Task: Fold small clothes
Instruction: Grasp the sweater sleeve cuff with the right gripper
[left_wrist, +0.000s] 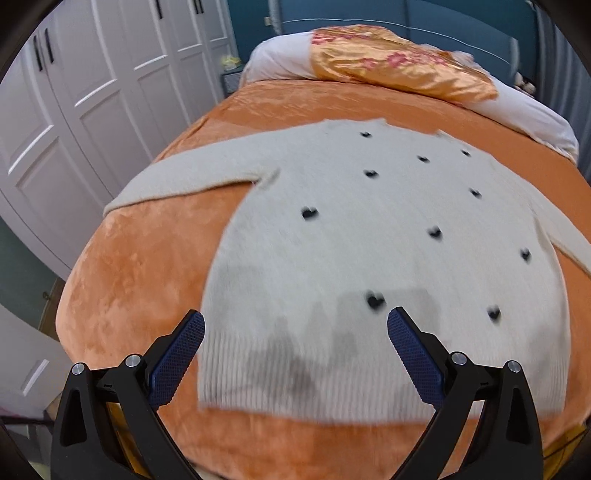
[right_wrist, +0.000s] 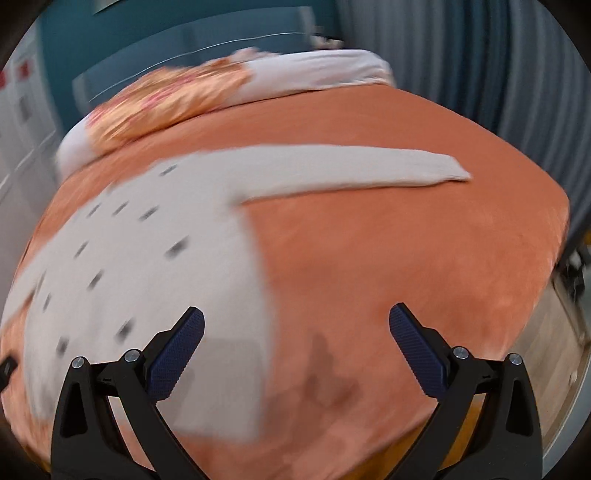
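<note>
A cream knitted sweater with small black hearts (left_wrist: 369, 236) lies flat and face up on the orange bedspread (left_wrist: 140, 266), sleeves spread to both sides. My left gripper (left_wrist: 295, 325) is open and empty, above the ribbed hem at the sweater's near edge. In the right wrist view the sweater (right_wrist: 155, 266) fills the left half, and its right sleeve (right_wrist: 369, 166) stretches out to the right. My right gripper (right_wrist: 295, 325) is open and empty, above the sweater's right side edge near the hem. Both views are motion-blurred.
A white pillow with an orange flowered cover (left_wrist: 399, 62) lies at the head of the bed. White wardrobe doors (left_wrist: 74, 103) stand to the left of the bed. A grey curtain (right_wrist: 498, 74) hangs to the right. The bed's right edge drops to the floor (right_wrist: 554, 350).
</note>
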